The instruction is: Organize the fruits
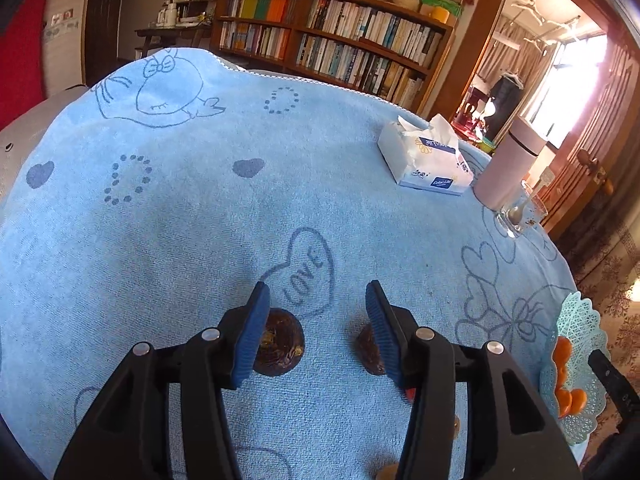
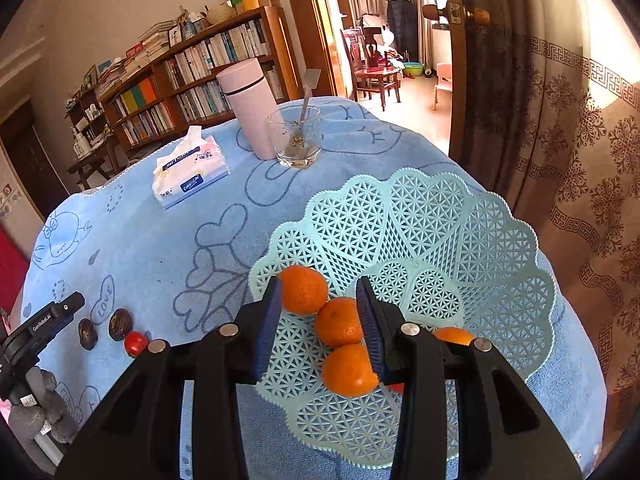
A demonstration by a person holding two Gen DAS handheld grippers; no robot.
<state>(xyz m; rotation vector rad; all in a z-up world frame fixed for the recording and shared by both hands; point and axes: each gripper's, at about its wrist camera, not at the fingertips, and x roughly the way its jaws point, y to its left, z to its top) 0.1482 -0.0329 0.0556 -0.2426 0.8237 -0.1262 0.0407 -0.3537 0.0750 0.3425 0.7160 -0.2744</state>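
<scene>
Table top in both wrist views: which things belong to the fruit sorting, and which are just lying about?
Part of the job:
- basket
- oranges in the basket
- two dark brown fruits on the cloth
- small red fruit beside them

Just lying about:
- tissue pack
- pink flask
- glass with spoon

Basket (image 2: 500, 240) on the counter (image 2: 160, 248), four oranges (image 2: 340, 322) in it, two chestnuts (image 2: 120, 324) and a tomato (image 2: 136, 343) left of it, tissue pack (image 2: 192, 176), flask (image 2: 252, 108) and glass (image 2: 296, 140) behind, bookshelf (image 1: 332, 40) beyond.
</scene>
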